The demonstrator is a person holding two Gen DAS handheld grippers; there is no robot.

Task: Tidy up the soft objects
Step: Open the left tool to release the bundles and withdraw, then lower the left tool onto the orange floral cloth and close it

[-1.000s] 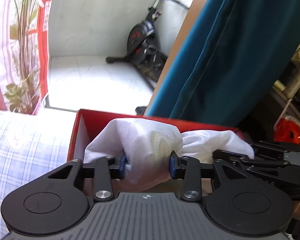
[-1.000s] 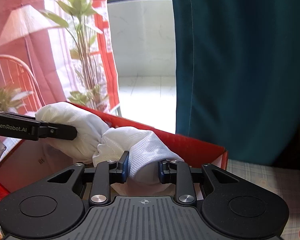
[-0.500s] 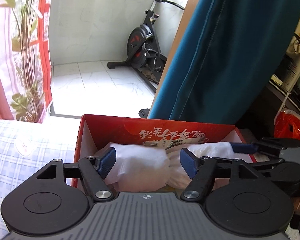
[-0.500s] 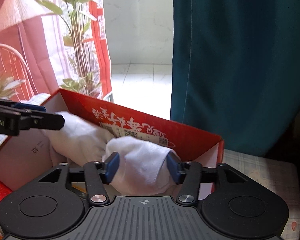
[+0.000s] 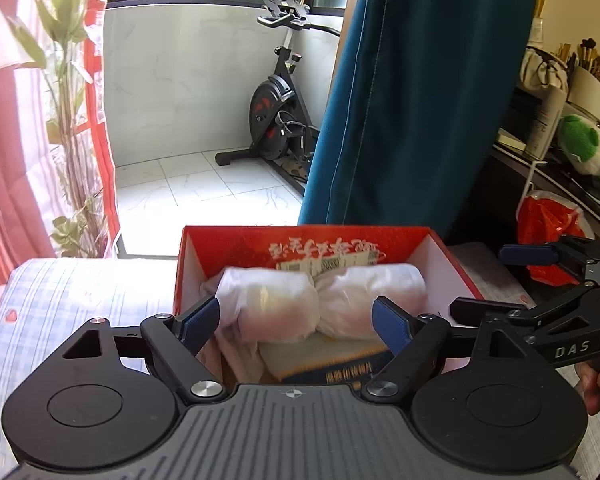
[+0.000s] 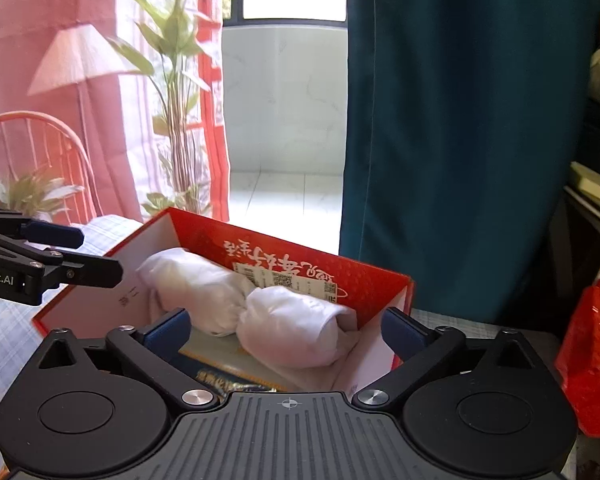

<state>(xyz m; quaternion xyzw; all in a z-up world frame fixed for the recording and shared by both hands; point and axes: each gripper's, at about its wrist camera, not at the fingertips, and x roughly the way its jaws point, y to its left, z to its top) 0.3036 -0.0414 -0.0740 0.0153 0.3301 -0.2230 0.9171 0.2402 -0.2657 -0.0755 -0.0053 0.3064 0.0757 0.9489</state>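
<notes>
The left gripper (image 5: pixel 296 322) has its jaws opening, wide apart, with nothing pressed by its blue pads (image 5: pixel 198 322); the right gripper (image 6: pixel 286 326) is the same, jaws opening to their widest, pads clear of the cloth. Neither holds anything.

Just ahead of and below both tools lies the white roll (image 5: pixel 320 300), a cloth bundle pinched at the middle into 2 lobes. It rests inside the red box (image 5: pixel 188 252), on top of a flat printed packet (image 5: pixel 332 360), close to the box's far wall with its white label. The box stands on a checked cloth (image 5: pixel 80 292).

The roll's long axis runs crosswise to both grippers, along the far wall. In the left view the left lobe sits between the pads' lines and the right lobe reaches past the right pad. In the right view the right lobe (image 6: pixel 296 328) is nearer, straight ahead. So each hand is nearest its own end.

The roll looks placed. The next move probably calls for lifting both tools straight out without snagging the cloth.
</notes>
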